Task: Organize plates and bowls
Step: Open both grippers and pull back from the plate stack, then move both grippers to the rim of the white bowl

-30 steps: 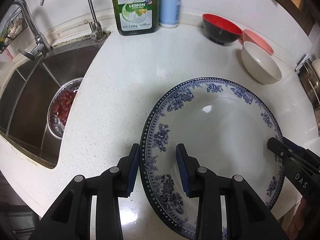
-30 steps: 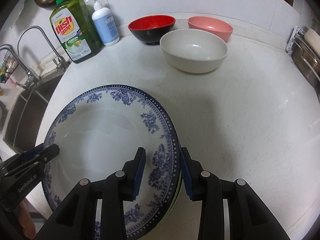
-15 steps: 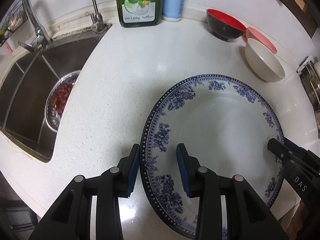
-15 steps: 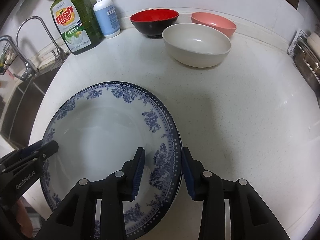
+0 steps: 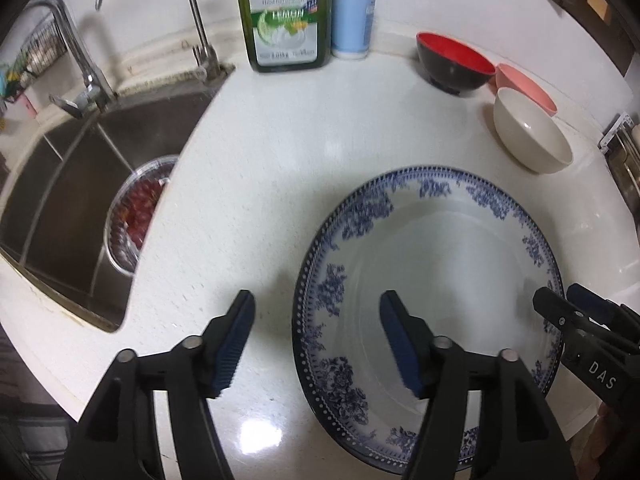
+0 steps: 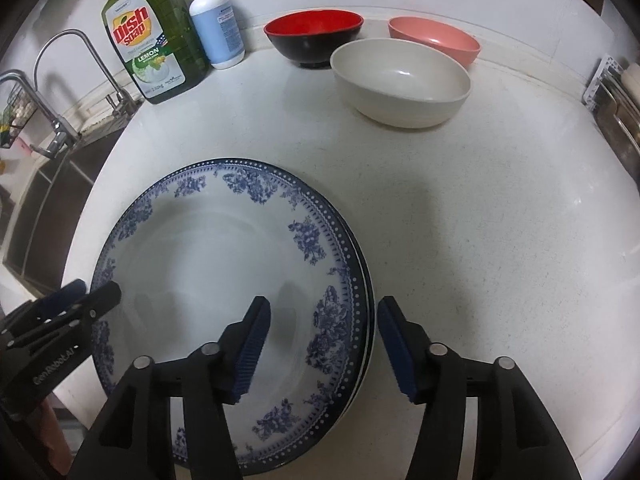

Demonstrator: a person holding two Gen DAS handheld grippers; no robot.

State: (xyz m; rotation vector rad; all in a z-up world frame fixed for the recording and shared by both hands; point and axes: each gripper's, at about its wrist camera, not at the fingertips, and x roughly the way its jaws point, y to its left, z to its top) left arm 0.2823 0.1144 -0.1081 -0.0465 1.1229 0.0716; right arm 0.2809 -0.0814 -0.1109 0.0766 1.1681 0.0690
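Observation:
A blue-and-white floral plate [image 5: 432, 264] [image 6: 208, 264] lies on the white counter, on top of another plate whose rim shows at its right edge [image 6: 370, 320]. My left gripper [image 5: 316, 340] is open, its jaws straddling the plate's left rim without touching. My right gripper [image 6: 324, 344] is open, straddling the right rim. Each gripper also shows in the other's view, the right [image 5: 568, 308] and the left [image 6: 96, 292]. At the back stand a cream bowl [image 6: 400, 80] [image 5: 532, 140], a red-and-black bowl [image 6: 314, 36] [image 5: 452, 60] and a pink bowl [image 6: 436, 38] [image 5: 528, 86].
A green dish soap bottle [image 6: 152, 40] and a blue pump bottle [image 6: 216, 28] stand by the back wall. A steel sink [image 5: 80, 168] with taps and a colander of red fruit [image 5: 136, 216] is at the left. A dish rack [image 6: 616, 96] is at the far right.
Both grippers have opened wide and let go of the plate's rims. The plate now rests on the counter stack.

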